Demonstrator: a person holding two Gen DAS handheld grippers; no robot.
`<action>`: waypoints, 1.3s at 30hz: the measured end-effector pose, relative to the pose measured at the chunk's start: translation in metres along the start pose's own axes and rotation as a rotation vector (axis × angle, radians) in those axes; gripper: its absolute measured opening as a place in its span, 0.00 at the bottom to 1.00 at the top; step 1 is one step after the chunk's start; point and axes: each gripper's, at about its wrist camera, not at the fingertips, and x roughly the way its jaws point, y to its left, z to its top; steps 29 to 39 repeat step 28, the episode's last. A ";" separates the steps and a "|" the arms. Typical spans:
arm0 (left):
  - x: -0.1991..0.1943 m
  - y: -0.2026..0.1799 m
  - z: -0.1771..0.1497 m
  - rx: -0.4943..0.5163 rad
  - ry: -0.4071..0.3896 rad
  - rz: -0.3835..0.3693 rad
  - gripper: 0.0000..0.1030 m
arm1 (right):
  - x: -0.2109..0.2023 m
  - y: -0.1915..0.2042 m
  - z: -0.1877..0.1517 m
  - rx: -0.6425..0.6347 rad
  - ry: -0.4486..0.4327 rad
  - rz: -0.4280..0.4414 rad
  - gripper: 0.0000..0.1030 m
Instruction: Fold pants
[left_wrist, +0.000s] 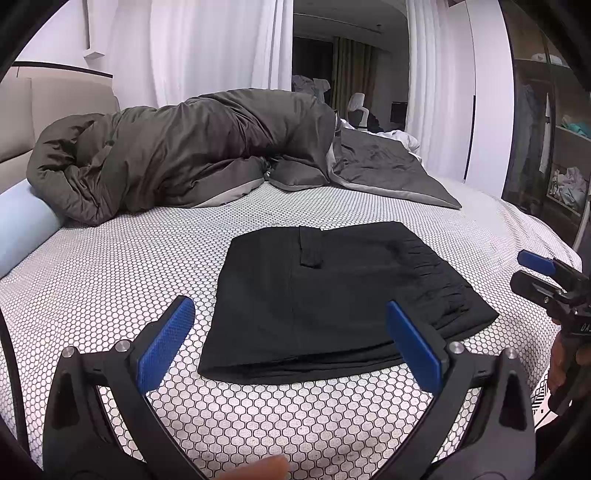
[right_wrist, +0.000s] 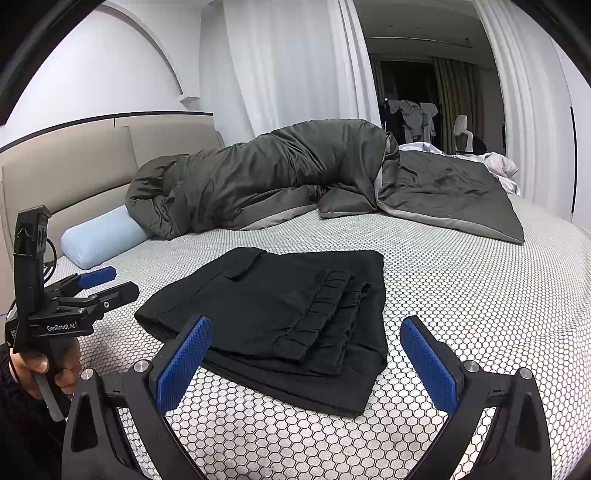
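Observation:
The black pants (left_wrist: 332, 299) lie folded into a flat rectangle on the bed, waistband gathers on the right side; they also show in the right wrist view (right_wrist: 280, 314). My left gripper (left_wrist: 290, 325) is open and empty, held just above the near edge of the pants. It shows at the left of the right wrist view (right_wrist: 107, 284). My right gripper (right_wrist: 306, 339) is open and empty, hovering over the near edge of the pants. It shows at the right edge of the left wrist view (left_wrist: 532, 271).
The bed sheet (left_wrist: 129, 273) has a white honeycomb pattern. A dark grey duvet (left_wrist: 184, 155) is bunched across the far side. A pale blue bolster (right_wrist: 99, 236) lies by the beige headboard (right_wrist: 66, 173). White curtains (right_wrist: 280, 62) hang behind; shelves (left_wrist: 565, 155) stand at right.

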 end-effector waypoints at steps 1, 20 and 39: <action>0.000 0.000 0.000 0.000 0.001 0.001 0.99 | 0.000 0.000 0.000 -0.002 0.001 0.001 1.00; -0.002 0.003 0.002 0.000 0.000 0.008 0.99 | 0.000 0.000 -0.003 -0.007 0.010 -0.001 1.00; -0.003 0.004 0.003 0.002 -0.005 0.010 0.99 | 0.001 -0.001 -0.003 -0.013 0.014 0.001 1.00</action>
